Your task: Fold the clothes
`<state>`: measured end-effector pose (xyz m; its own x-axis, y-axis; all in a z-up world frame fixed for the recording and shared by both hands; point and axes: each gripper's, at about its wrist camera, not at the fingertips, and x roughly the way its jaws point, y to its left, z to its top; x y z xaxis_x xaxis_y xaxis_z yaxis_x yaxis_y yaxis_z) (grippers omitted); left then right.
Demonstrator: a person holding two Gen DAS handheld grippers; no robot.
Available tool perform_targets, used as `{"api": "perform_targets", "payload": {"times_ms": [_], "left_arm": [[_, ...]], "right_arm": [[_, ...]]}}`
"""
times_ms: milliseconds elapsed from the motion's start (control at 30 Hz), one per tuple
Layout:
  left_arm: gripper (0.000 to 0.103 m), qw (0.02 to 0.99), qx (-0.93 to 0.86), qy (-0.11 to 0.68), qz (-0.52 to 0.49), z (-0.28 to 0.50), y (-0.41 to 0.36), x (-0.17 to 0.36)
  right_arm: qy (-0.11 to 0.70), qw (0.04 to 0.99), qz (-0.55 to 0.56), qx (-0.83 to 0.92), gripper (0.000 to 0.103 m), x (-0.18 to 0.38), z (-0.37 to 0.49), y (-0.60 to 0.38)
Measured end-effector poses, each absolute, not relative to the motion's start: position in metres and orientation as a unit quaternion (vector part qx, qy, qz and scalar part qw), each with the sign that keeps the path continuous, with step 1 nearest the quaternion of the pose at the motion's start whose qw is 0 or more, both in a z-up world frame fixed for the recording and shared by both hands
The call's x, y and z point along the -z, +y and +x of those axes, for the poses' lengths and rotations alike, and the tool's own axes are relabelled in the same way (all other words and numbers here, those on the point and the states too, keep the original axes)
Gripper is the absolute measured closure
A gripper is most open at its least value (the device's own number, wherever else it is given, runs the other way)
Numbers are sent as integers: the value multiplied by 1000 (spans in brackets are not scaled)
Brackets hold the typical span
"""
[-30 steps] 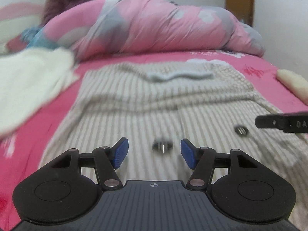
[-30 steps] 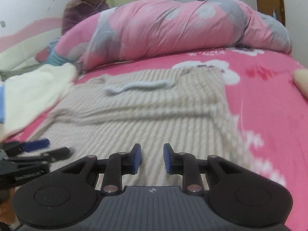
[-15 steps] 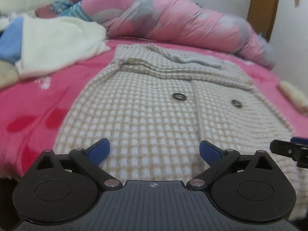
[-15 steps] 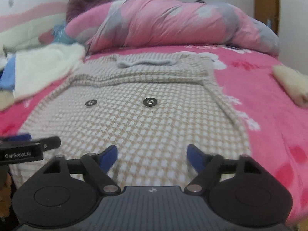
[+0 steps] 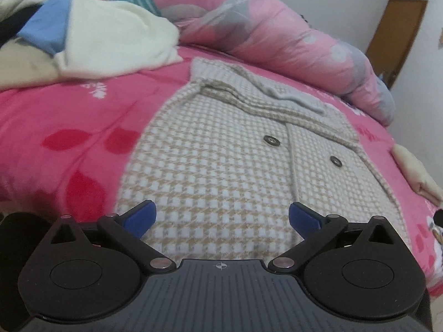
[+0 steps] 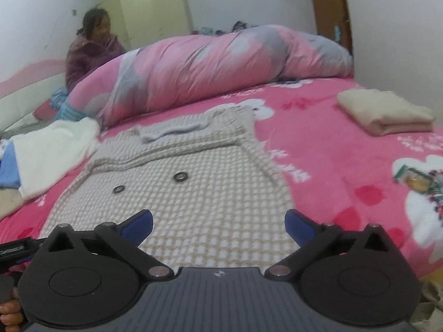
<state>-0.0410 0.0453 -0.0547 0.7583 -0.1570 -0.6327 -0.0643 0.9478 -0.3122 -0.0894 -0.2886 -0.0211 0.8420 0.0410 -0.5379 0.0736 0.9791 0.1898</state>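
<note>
Garment: houndstooth coat lies flat on the pink bedsheet, front up, two metal snap buttons showing; its top part looks folded down across the chest in a band, probably to shorten the piece for the next fold.
Left gripper: left gripper has just been opening and its jaws now stand spread wide, with only bare fabric in the gap; it hangs over the near hem, grasping nothing.
Right gripper: right gripper has likewise just been opening, blue pads far apart, nothing pinched; it sits over the hem toward the coat's right edge.
Reason for stance: both tools are let go and sit side by side at the near edge, which suits taking the two hem corners together.
Done pile: folded cream garment rests well apart on the right, likely the place for finished pieces.
Waiting pile: white and blue clothes are heaped at the left, beside the rolled pink duvet.
Bystander: person in a purple top sits behind the duvet.
</note>
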Motion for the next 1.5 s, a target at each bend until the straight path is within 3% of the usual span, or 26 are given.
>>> {"api": "perform_targets", "payload": {"times_ms": [200,600,767,1167,1300,1367,1500], "left_arm": [[0,922,17,361,-140,-40,28,53],[0,931,15,355,-90,-28,-12,55],[0,931,6,361,-51,-33,-16,55],[0,915,-30,401,-19,-20,-13,67],[0,913,-32,407,-8,-17,-14,71],[0,913,-31,407,-2,-16,-15,71],[0,914,-29,404,9,-18,-16,71]], "right_arm": [[274,954,117,24,0,22,-99,-308],[289,957,17,31,0,39,-111,-310],[258,966,12,3,0,44,-114,-301],[259,965,12,-46,0,53,-77,-264],[279,959,-4,-54,10,70,-62,-254],[298,953,-19,-52,34,83,-54,-251],[311,949,-12,-45,35,98,-48,-255]]}}
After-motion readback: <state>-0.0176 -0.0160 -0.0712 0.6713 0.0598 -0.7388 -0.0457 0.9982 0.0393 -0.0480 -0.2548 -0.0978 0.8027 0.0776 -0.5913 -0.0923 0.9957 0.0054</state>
